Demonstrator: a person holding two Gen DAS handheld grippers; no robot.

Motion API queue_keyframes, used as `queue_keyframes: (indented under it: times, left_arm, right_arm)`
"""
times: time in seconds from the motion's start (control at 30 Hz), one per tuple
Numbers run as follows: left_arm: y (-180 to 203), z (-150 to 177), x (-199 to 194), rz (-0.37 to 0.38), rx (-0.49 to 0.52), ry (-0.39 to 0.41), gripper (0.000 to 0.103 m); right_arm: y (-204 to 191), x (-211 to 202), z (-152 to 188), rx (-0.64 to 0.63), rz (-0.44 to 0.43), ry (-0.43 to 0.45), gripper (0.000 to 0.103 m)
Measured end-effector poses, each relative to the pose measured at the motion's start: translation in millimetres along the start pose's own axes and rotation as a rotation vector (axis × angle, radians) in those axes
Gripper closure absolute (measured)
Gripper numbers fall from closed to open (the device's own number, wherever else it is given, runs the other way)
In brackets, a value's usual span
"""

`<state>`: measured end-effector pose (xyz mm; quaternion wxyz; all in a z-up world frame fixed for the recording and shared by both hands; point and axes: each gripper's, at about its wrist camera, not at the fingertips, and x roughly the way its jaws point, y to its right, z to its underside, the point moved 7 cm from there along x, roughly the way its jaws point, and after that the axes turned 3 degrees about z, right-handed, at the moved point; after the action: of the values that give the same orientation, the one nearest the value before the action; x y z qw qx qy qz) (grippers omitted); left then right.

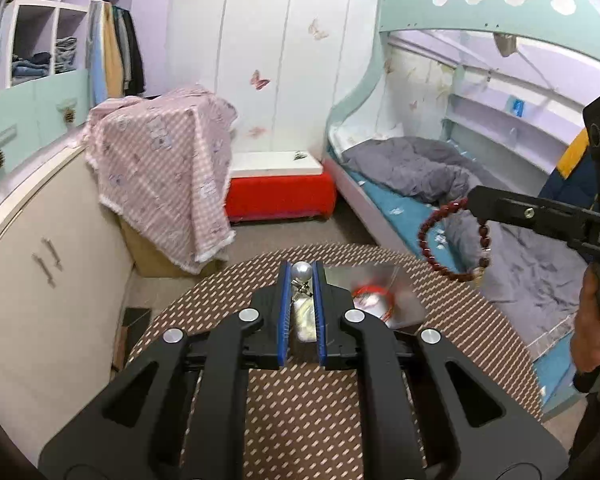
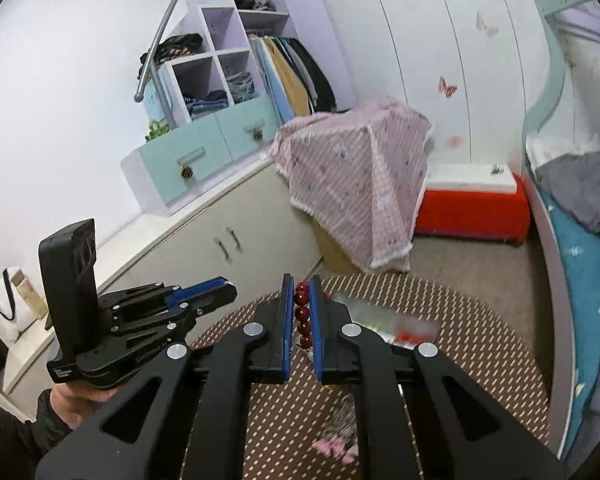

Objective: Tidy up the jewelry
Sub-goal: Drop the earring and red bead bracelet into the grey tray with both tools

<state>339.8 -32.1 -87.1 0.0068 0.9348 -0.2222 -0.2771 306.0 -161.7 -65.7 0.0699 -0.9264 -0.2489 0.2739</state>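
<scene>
A dark red round-bead bracelet (image 1: 454,240) hangs looped in the air, pinched at its top. A silvery pearl-headed pin (image 1: 302,271) sits clamped upright above the tabletop (image 1: 308,408).

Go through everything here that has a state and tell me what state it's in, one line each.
Left gripper: shut on pearl piece, above the table.
Pearl piece: pinched between the jaws, lifted.
Right gripper: shut on bracelet.
Bracelet: red beads, hanging in a loop in the air.
Clear box: on the table, red string inside; lid cannot be told.
Table: covered by a patterned mat.
</scene>
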Motion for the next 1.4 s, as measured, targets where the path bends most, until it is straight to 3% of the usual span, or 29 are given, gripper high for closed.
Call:
queue_keyframes:
  times: [0.27, 0.53, 0.57, 0.6, 0.63, 0.67, 0.7, 0.77, 0.93, 1.4]
  left_arm:
    - [15.5, -25.3, 33.0, 0.038, -0.005, -0.017, 0.092]
    - [15.4, -25.5, 61.4, 0.065, -0.015, -0.073, 0.09]
    - [13.6, -24.6, 64.6, 0.058, -0.022, -0.088, 0.075]
    - [11.0, -25.0, 64.9, 0.047, -0.027, -0.09, 0.053]
    - [6.0, -26.9, 61.0, 0.022, -0.04, -0.065, 0.016]
    - [2.8, -29.0, 55.7, -0.003, -0.052, -0.028, 0.006]
    - [-2.8, -31.3, 46.9, -0.033, -0.068, 0.017, 0.006]
    - [-7.4, -31.1, 41.3, -0.039, -0.083, 0.02, 0.006]
    - [-18.2, -29.1, 19.1, -0.094, -0.102, 0.053, 0.006]
    - [-5.5, -24.9, -46.4, -0.129, -0.066, 0.15, 0.006]
  right_arm:
    - [24.1, 26.2, -11.5, 0.028, 0.07, -0.017, 0.097]
    - [48.5, 55.9, -0.5, 0.102, 0.101, -0.072, 0.092]
    - [53.9, 58.4, 1.8, 0.118, 0.12, -0.078, 0.087]
    - [60.3, 59.2, 3.7, 0.141, 0.139, -0.081, 0.071]
    - [63.8, 58.5, 4.5, 0.156, 0.152, -0.077, 0.043]
    - [69.7, 55.0, 5.4, 0.182, 0.17, -0.061, 0.029]
    - [73.3, 49.6, 4.9, 0.199, 0.181, -0.038, 0.015]
    - [76.8, 37.1, 4.8, 0.212, 0.219, 0.0, 0.008]
    - [78.3, 18.1, 2.4, 0.211, 0.29, 0.035, 0.008]
    - [48.1, -21.8, -1.5, 0.176, 0.289, 0.098, 0.008]
